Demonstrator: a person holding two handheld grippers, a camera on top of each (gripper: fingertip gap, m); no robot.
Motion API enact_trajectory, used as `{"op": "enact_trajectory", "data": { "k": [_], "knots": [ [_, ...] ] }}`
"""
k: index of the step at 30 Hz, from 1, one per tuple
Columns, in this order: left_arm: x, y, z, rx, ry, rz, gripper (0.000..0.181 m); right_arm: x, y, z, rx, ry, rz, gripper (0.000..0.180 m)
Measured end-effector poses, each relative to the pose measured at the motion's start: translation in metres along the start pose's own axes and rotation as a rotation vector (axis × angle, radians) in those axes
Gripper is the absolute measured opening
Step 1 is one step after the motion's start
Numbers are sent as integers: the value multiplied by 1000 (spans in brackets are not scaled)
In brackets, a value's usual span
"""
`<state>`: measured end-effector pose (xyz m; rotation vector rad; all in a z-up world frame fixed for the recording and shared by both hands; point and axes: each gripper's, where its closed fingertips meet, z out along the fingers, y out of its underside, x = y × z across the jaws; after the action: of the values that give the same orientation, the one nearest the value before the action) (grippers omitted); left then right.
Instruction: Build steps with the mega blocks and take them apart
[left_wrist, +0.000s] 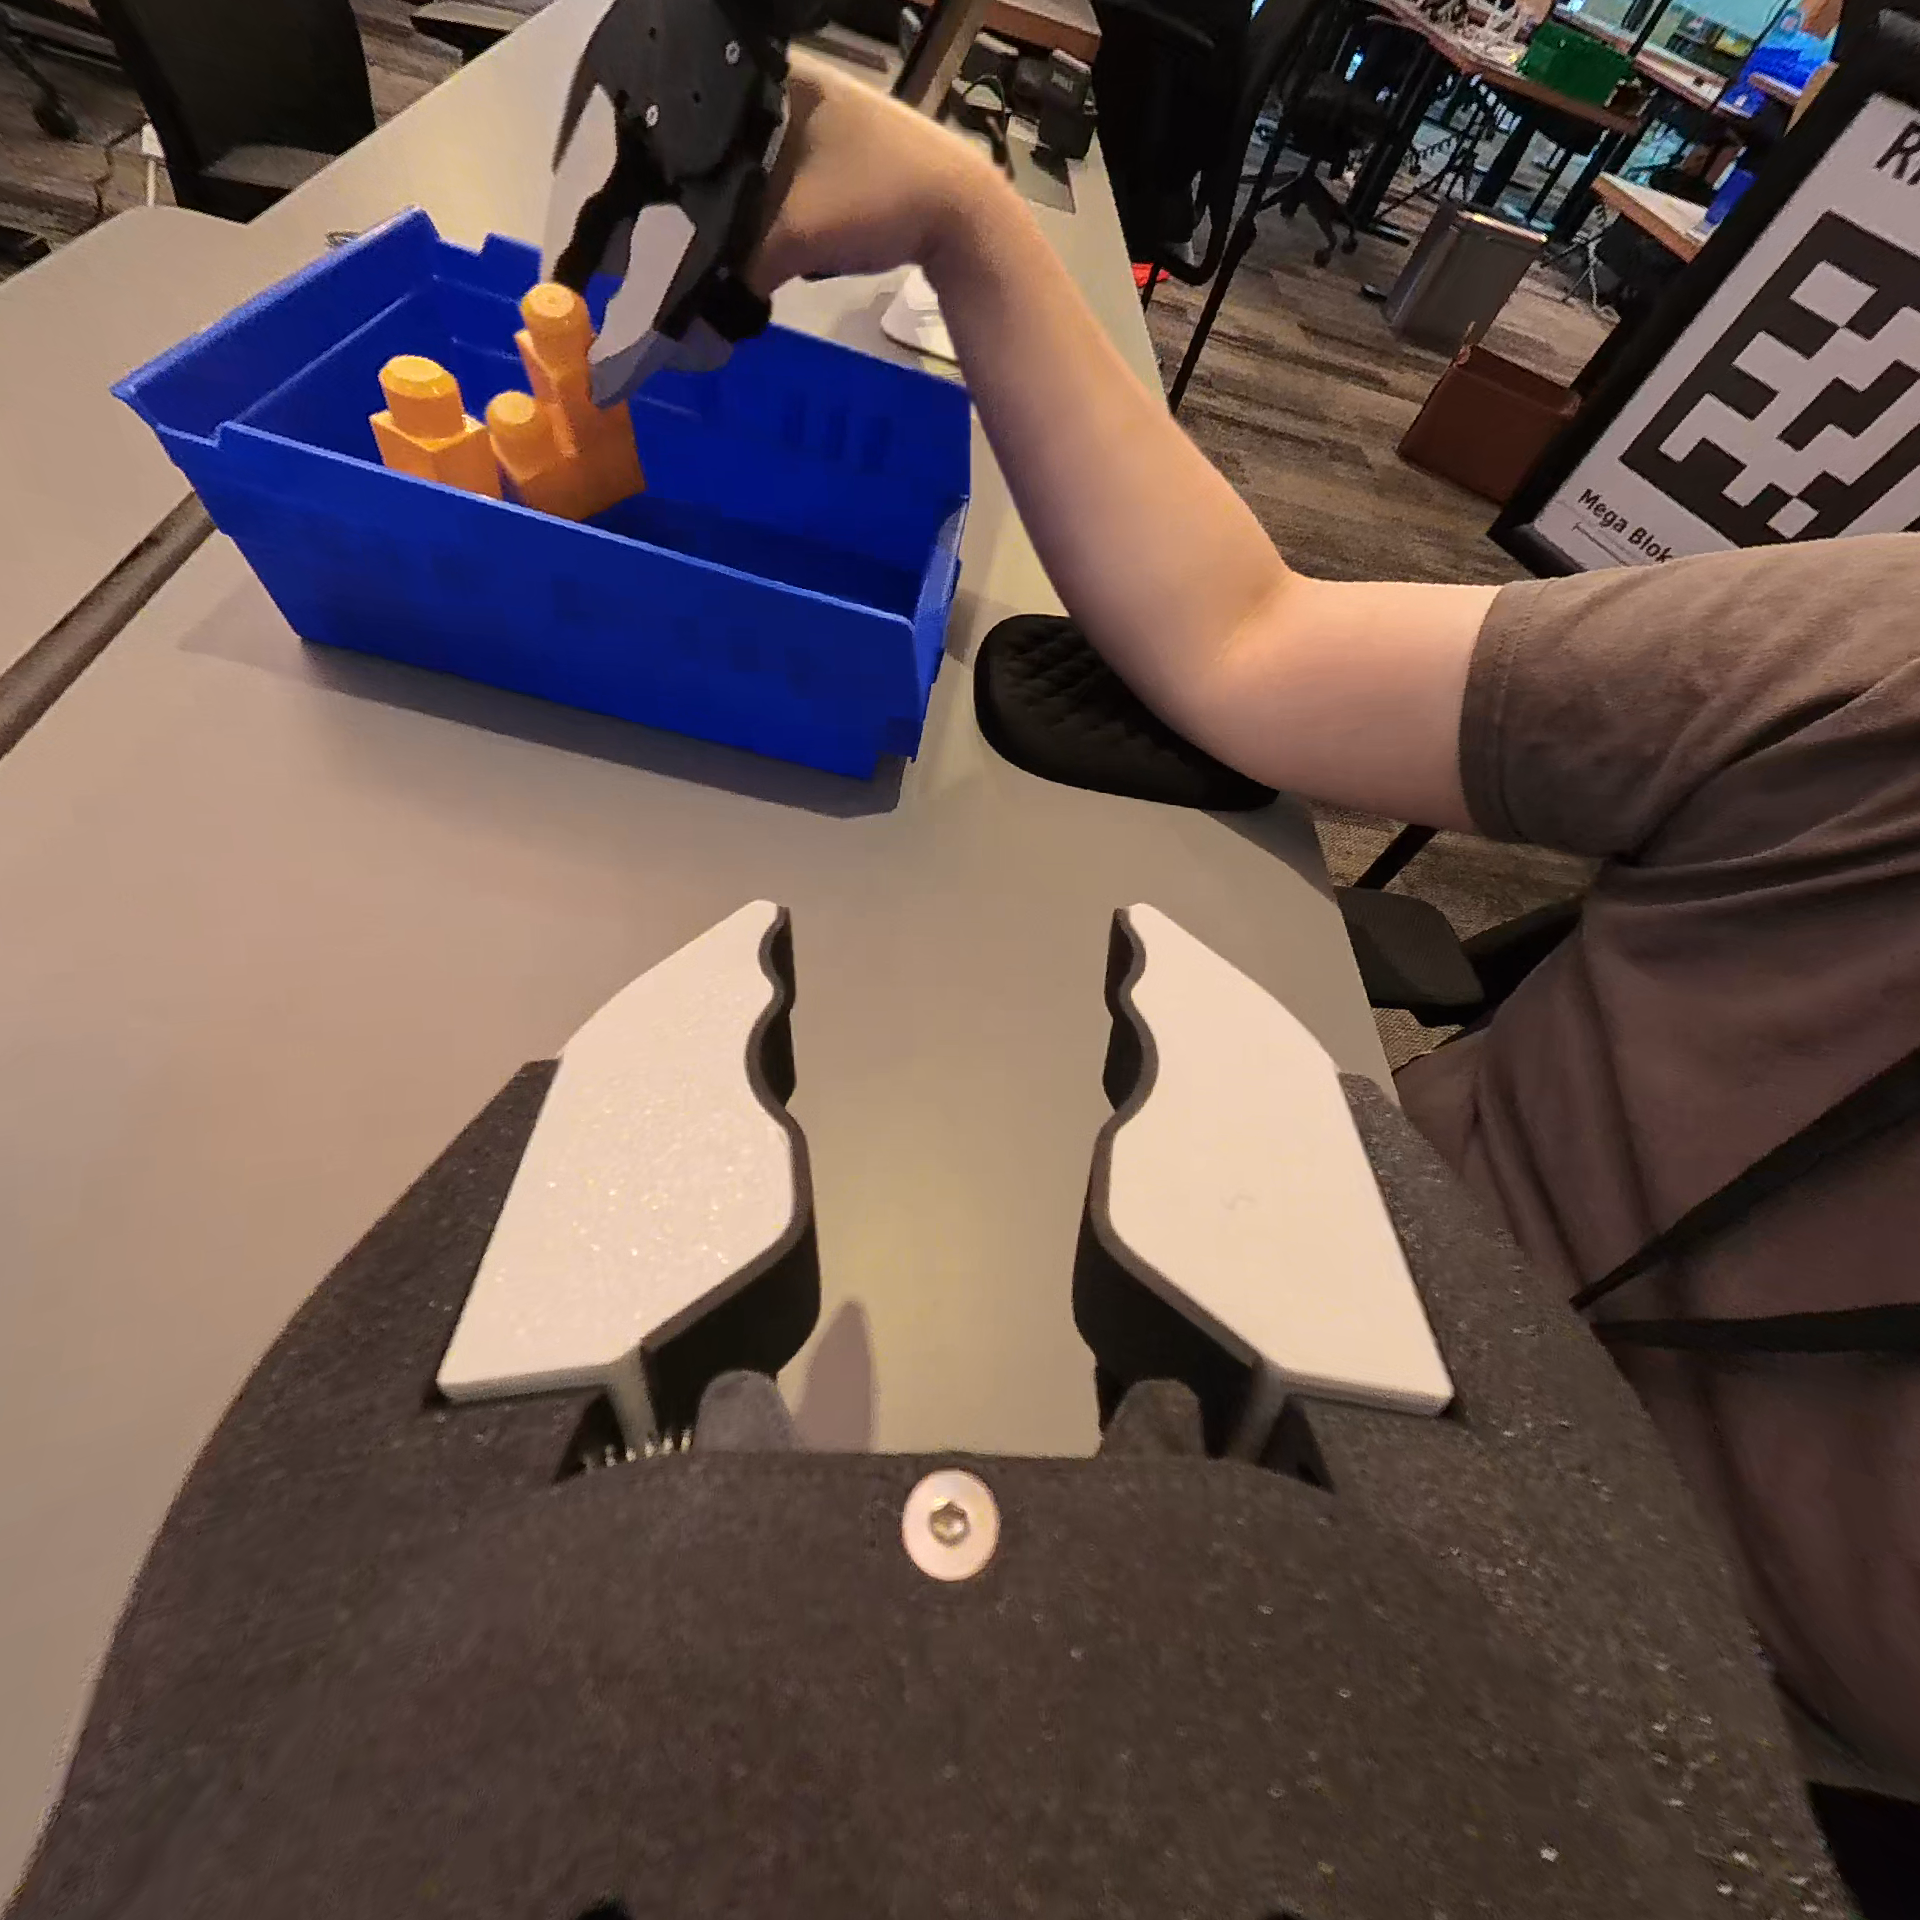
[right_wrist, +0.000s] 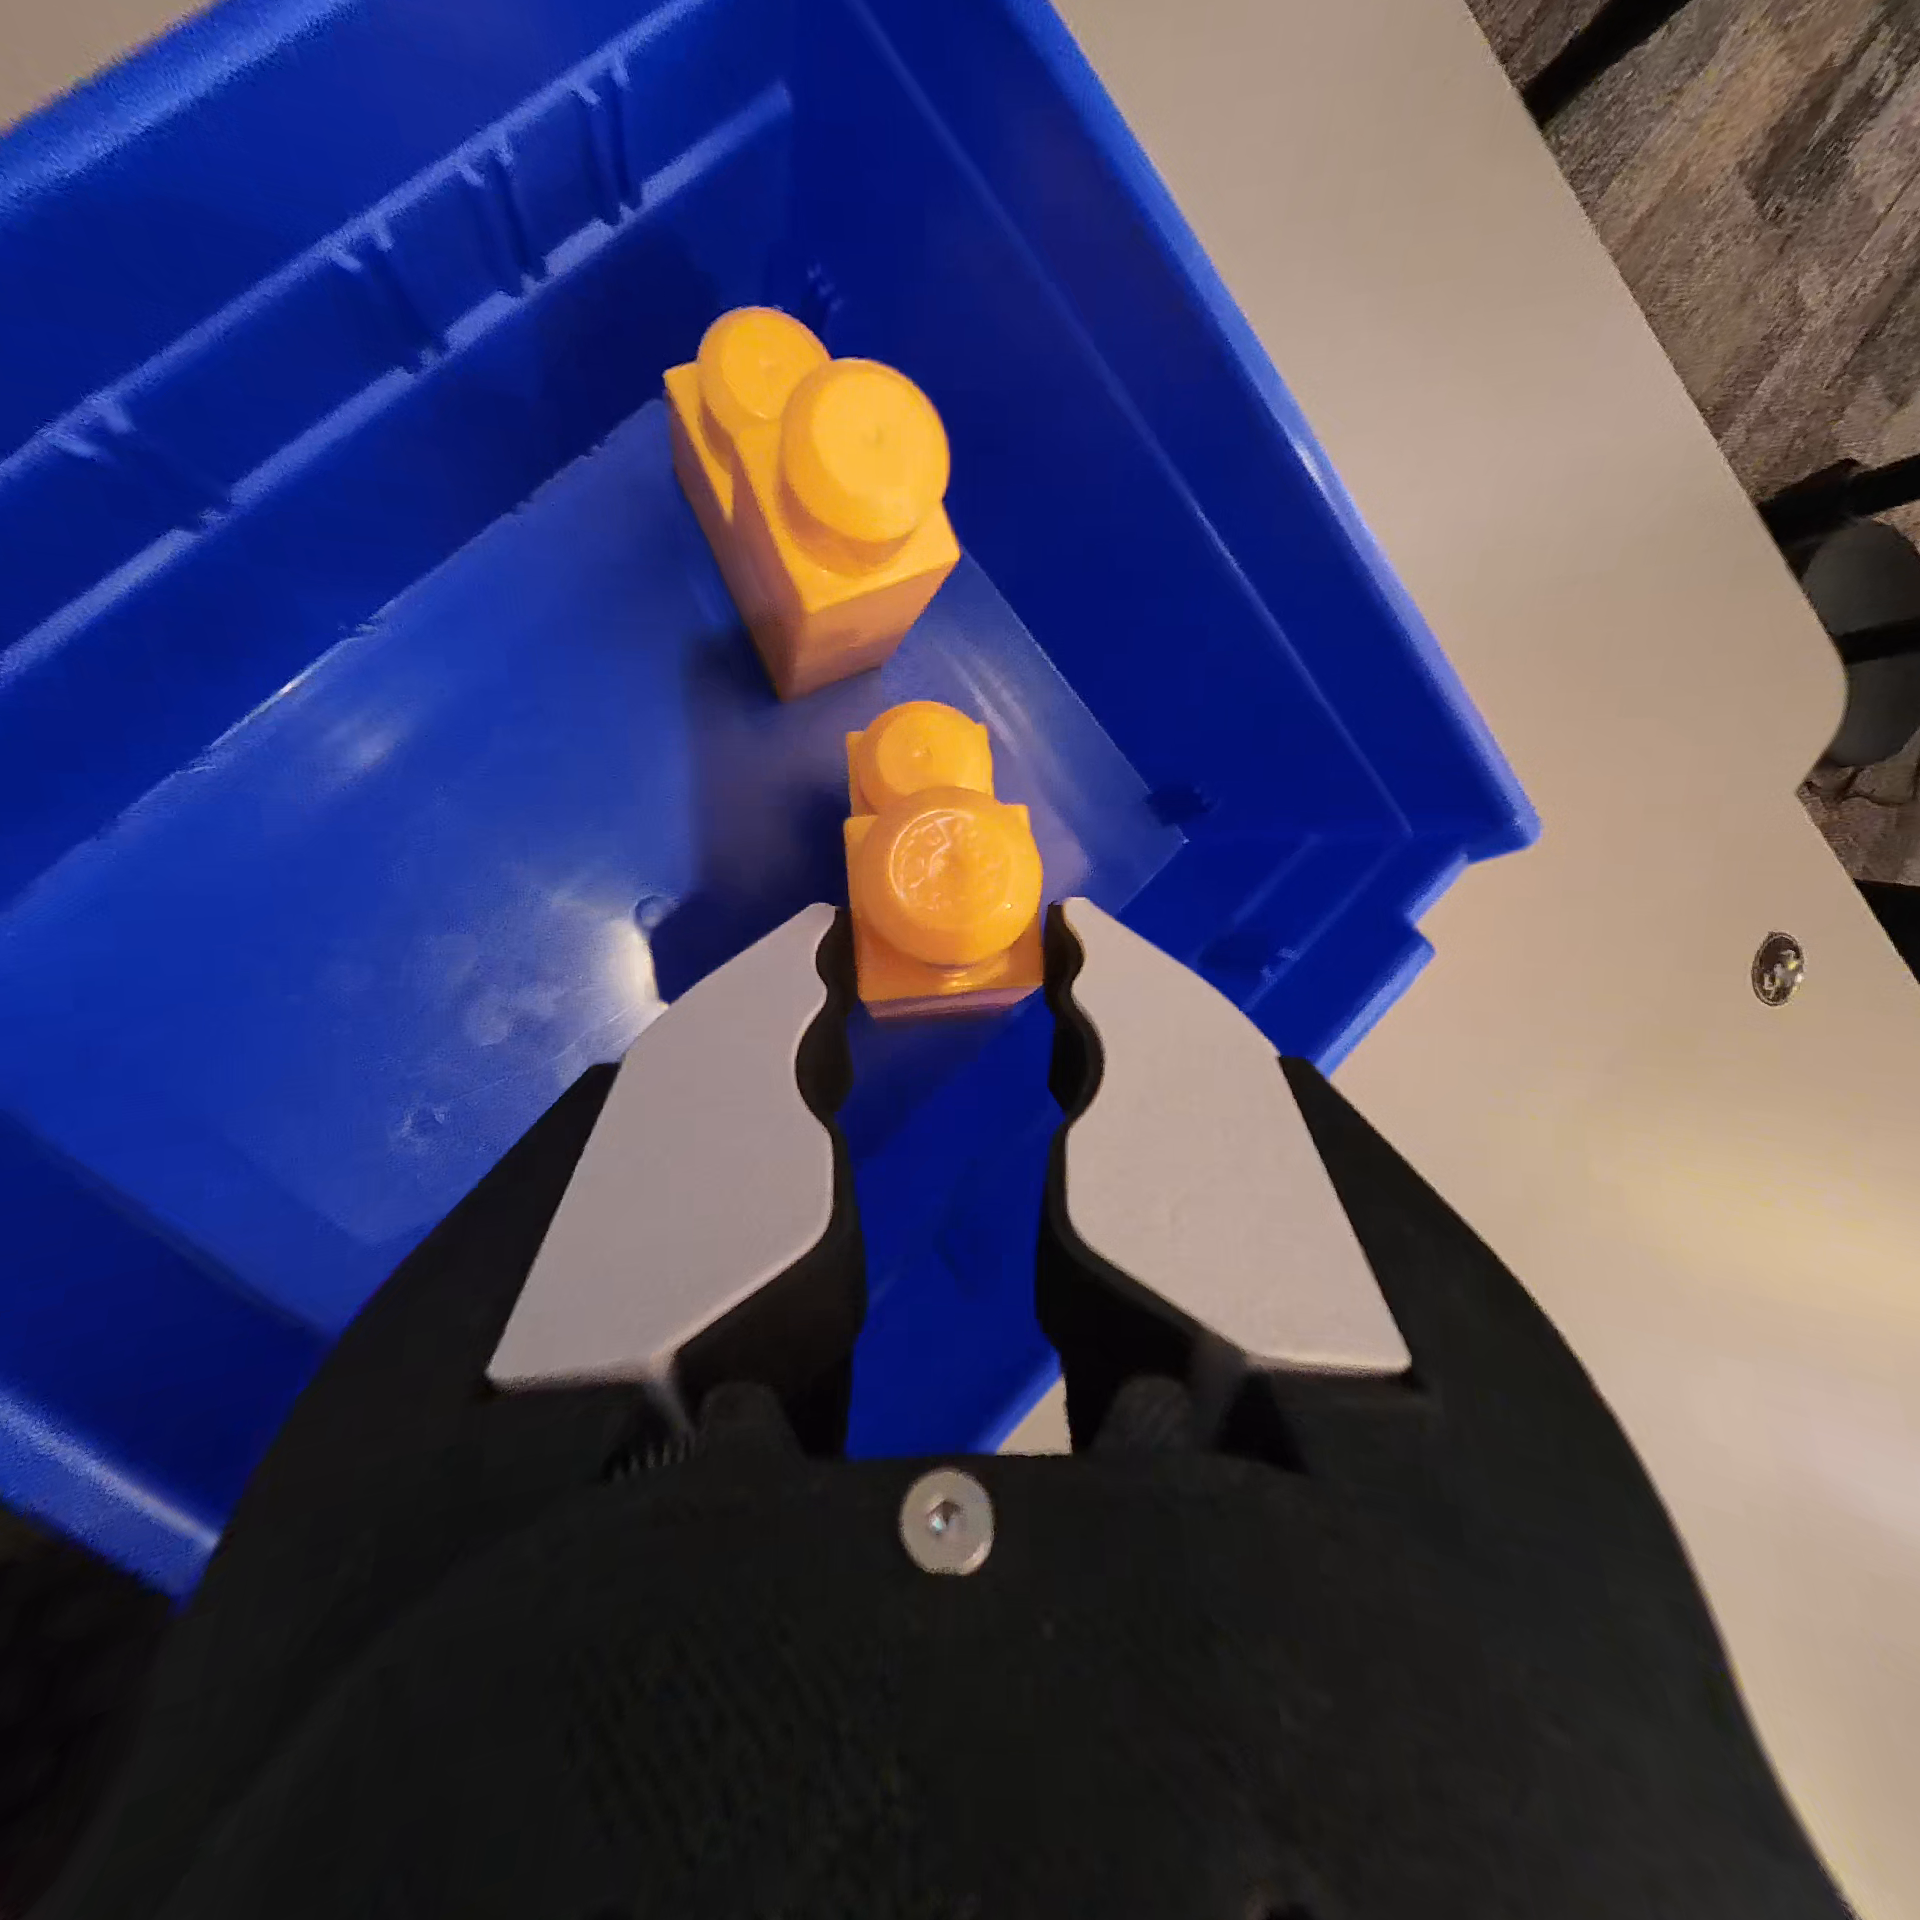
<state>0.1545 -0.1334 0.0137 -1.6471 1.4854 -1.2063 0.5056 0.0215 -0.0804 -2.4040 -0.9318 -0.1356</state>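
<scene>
Office desks and chairs recede behind a grey bench (left_wrist: 312, 987) where a blue plastic bin (left_wrist: 582, 623) holds the orange mega blocks. Inside it, the right claw (right_wrist: 943, 914) reaches down with its jaws parted on either side of a two-stud orange block (right_wrist: 940, 883), the fingertips (right_wrist: 810, 935) just beside the block's flanks but apparently not yet clamped on it (contact is hard to judge from above). A second, larger orange block (right_wrist: 821, 520) stands near it on the bin floor, apart from the first. The left claw (left_wrist: 945, 935) hangs released and empty over bare bench, well short of the bin. A black wrist pad (left_wrist: 1070, 707) lies beside the bin under the person's forearm (left_wrist: 1091, 468). Judging by the separate blocks, no steps are standing: either building is barely begun or the dismantling is done.
</scene>
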Motion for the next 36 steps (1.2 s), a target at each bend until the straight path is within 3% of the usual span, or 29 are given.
{"op": "enact_trajectory", "data": {
  "k": [9, 20, 25, 30, 33, 36],
  "knots": [
    [4, -1, 0, 7, 34, -19, 58, 4, 3, 16, 4, -10, -21, 36],
    [5, -11, -20, 24, -15, 11, 58, 25, -4, 8, 3, 177, -80, 49],
    [2, -41, -89, 170, -172, 66, 57, 35, -25, -24, 148, 247, -26, 52],
    [-13, -48, -182, 314, -458, 70, 57, 36, -55, -72, 323, 304, 51, 55],
    [-22, -30, -223, 304, -590, -9, 56, 32, -69, -93, 385, 339, 59, 55],
    [-52, 20, -264, 105, -867, -107, 56, 24, -80, -103, 420, 342, 53, 54]
  ]
}}
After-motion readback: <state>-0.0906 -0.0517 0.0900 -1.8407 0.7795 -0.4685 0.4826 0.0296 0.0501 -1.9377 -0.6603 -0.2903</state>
